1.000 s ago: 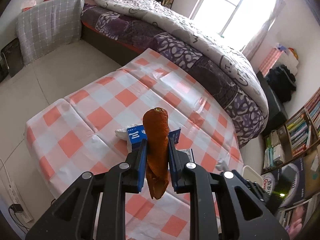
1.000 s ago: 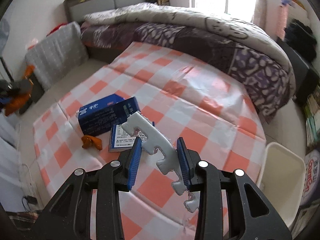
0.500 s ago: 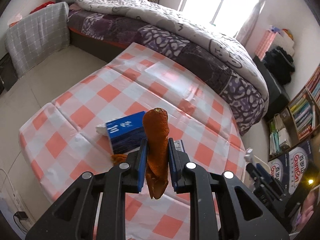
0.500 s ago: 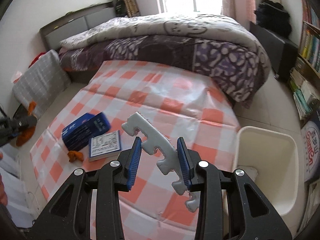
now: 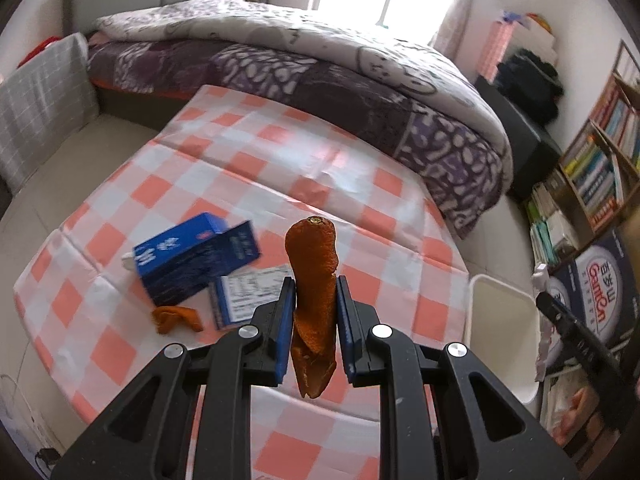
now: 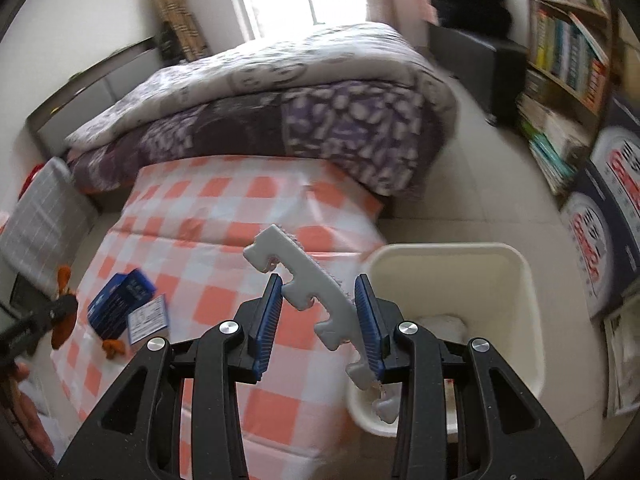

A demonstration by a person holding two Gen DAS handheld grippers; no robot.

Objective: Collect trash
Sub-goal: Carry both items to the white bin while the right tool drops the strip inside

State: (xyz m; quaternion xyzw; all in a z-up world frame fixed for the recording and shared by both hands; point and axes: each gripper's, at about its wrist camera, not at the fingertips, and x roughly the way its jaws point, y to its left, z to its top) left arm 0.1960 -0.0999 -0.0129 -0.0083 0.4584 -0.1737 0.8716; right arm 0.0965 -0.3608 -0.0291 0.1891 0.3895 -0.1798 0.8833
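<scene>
Left gripper [image 5: 316,316] clamped on an orange peel [image 5: 314,280] above the checkered worktop [image 5: 280,168]; right gripper [image 6: 318,312] pinching a white foam strip [image 6: 308,280] over the bin [image 6: 532,300].

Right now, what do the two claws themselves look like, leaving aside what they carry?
Both look alike. The left claw and right claw each have black plastic linkage arms with triangular cut-outs, round silver pivot screws, and two flat fingers faced with ribbed blue pads. No cables, printed markings or sleeves show on either.
</scene>
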